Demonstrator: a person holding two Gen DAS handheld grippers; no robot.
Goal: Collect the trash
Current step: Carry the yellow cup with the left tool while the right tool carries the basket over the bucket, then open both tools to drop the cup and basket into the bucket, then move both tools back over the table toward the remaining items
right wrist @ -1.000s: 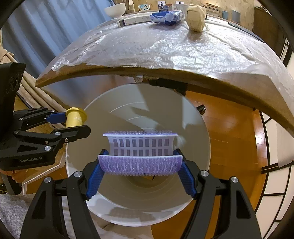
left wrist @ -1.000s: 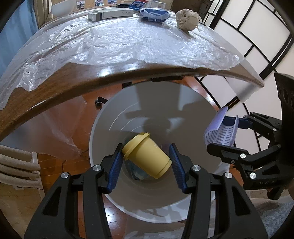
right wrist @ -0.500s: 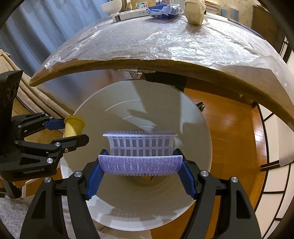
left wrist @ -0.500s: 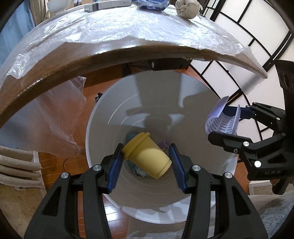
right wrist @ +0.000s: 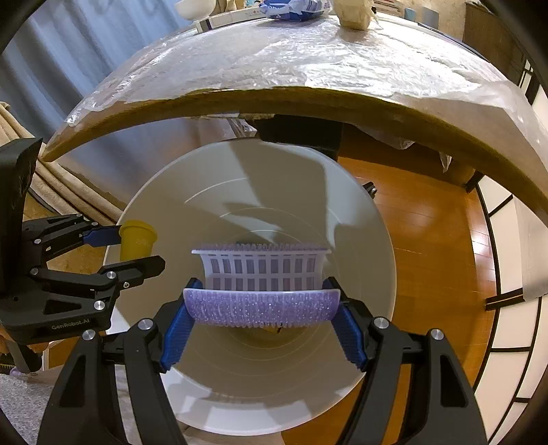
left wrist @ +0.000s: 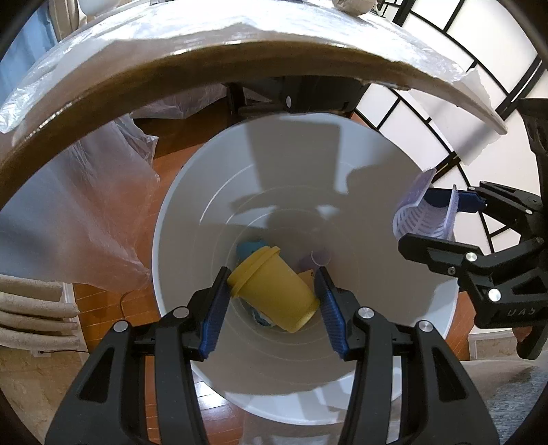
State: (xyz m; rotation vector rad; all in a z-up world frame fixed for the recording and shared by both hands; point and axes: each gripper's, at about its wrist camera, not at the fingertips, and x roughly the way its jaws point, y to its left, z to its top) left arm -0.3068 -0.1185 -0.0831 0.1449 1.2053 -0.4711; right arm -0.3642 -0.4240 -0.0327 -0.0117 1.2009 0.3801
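Note:
My left gripper [left wrist: 270,294] is shut on a yellow cup [left wrist: 274,291] lying crosswise between its blue pads, held over the mouth of a white trash bin [left wrist: 191,191]. Blue and purple scraps [left wrist: 251,247] lie on the bin's bottom. In the right wrist view my right gripper [right wrist: 262,297] is shut on a small purple and white slotted basket [right wrist: 262,270], also above the bin [right wrist: 363,219]. Each gripper shows in the other's view: the right one [left wrist: 435,222] with the basket [left wrist: 416,214] at the bin's right rim, the left one [right wrist: 137,246] with the cup [right wrist: 137,241] at its left rim.
A wooden table covered in clear plastic sheet [right wrist: 291,58] arches over the bin; a crumpled beige wad [right wrist: 352,12], a blue packet [right wrist: 294,7], a flat box [right wrist: 233,17] and a white bowl [right wrist: 193,7] sit on its far side. Plastic hangs at left [left wrist: 85,212]. Orange wood floor [right wrist: 428,222] surrounds the bin.
Both grippers have sunk a little toward the bin, the left one more; the table edge has risen in both views. Both grips are unchanged.

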